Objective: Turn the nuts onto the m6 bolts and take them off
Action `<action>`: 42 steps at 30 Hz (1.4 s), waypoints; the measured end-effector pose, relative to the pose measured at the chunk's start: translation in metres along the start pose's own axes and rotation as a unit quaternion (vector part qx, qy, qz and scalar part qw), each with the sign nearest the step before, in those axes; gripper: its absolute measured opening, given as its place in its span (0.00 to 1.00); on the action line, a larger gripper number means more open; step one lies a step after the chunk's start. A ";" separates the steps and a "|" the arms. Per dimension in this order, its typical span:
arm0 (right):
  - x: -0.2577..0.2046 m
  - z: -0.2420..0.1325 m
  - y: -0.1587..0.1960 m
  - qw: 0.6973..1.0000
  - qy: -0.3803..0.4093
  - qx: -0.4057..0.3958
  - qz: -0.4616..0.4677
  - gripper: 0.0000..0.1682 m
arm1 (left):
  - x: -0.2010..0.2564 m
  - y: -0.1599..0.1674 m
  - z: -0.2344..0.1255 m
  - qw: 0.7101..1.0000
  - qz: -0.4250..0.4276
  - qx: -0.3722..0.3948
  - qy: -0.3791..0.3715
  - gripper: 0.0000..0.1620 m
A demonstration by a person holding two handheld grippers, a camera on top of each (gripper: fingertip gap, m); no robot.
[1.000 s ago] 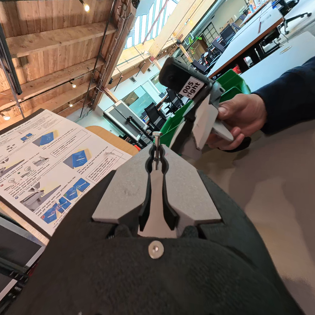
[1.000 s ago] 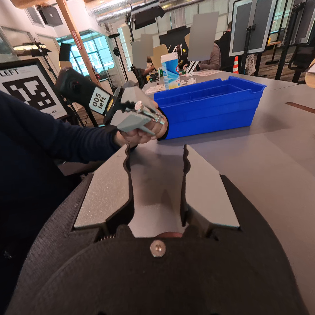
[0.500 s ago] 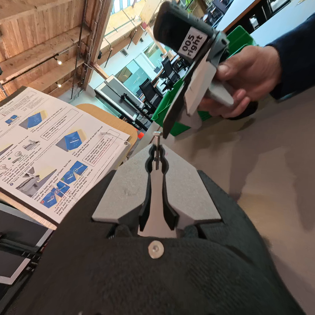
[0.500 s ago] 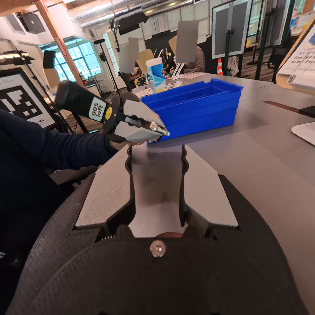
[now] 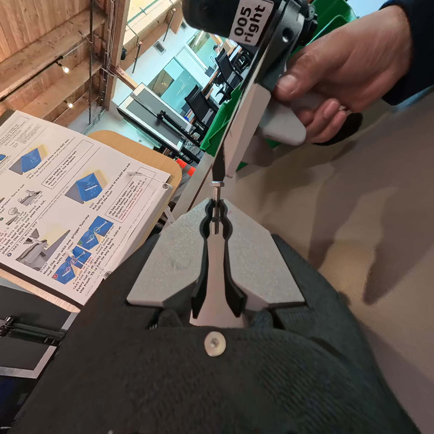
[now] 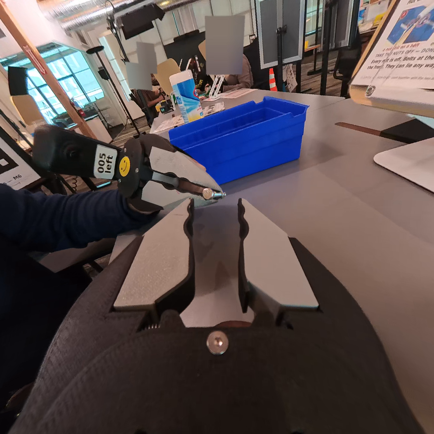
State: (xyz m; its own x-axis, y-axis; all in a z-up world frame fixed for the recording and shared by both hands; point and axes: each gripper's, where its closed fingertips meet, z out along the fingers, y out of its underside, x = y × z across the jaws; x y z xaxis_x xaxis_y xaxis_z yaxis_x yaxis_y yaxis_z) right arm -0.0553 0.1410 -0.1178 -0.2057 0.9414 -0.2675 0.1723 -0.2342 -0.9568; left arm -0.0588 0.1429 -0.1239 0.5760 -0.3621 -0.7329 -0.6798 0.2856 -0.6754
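Observation:
My left gripper (image 5: 215, 206) is shut on a silver M6 bolt (image 5: 216, 199). The bolt's hex end sticks out past the fingertips, and its threaded end lies in the notch between the fingers. A nut seems to sit on the shaft inside the notch. My right gripper (image 6: 215, 202) is open and empty. In the left wrist view the right gripper (image 5: 222, 171) hangs tip-down just above the bolt's outer end. In the right wrist view the left gripper (image 6: 217, 193) holds the bolt (image 6: 210, 194) just beyond my open right fingertips, slightly to the left.
A blue bin (image 6: 234, 150) stands on the grey table (image 6: 328, 223) behind the left gripper. A green bin (image 5: 218, 126) sits behind the right gripper. A propped instruction sheet (image 5: 70, 199) stands at the left, and a wipes canister (image 6: 186, 101) is farther back. Both grippers' tips are close together, under 4 cm apart.
The two grippers have come together: the open right gripper moved in close to the bolt's outer end. The left gripper stays shut on the bolt.

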 end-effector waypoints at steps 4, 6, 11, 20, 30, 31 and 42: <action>-0.006 0.007 0.007 1.000 -0.017 -0.010 -0.002 0.05 | 0.007 0.005 0.003 1.000 0.018 -0.018 0.006 0.03; -0.003 0.008 0.009 1.000 -0.007 -0.014 -0.008 0.04 | 0.008 0.007 0.005 0.999 0.021 -0.025 0.008 0.03; 0.003 0.009 0.015 1.000 0.009 -0.029 -0.003 0.04 | 0.010 0.015 0.007 0.999 0.026 -0.047 0.010 0.03; 0.004 0.005 0.014 0.999 -0.009 -0.018 0.031 0.04 | 0.010 0.019 0.008 0.999 0.013 -0.042 0.002 0.03; -0.002 0.005 0.017 0.998 -0.035 -0.025 0.034 0.04 | 0.011 0.020 0.010 0.999 0.020 -0.042 -0.005 0.09; -0.003 0.005 0.017 0.998 -0.042 -0.024 0.039 0.04 | 0.013 0.020 0.010 0.999 0.019 -0.041 0.001 0.05; 0.003 0.005 0.029 0.997 -0.028 -0.060 0.037 0.04 | 0.019 0.028 0.008 0.996 0.043 -0.074 0.032 0.05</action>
State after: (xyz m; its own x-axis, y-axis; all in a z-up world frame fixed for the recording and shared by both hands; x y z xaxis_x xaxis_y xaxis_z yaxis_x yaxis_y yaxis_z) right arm -0.0562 0.1358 -0.1469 -0.2410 0.9071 -0.3451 0.3022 -0.2678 -0.9149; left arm -0.0634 0.1510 -0.1574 0.4857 -0.3982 -0.7782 -0.7882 0.1853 -0.5868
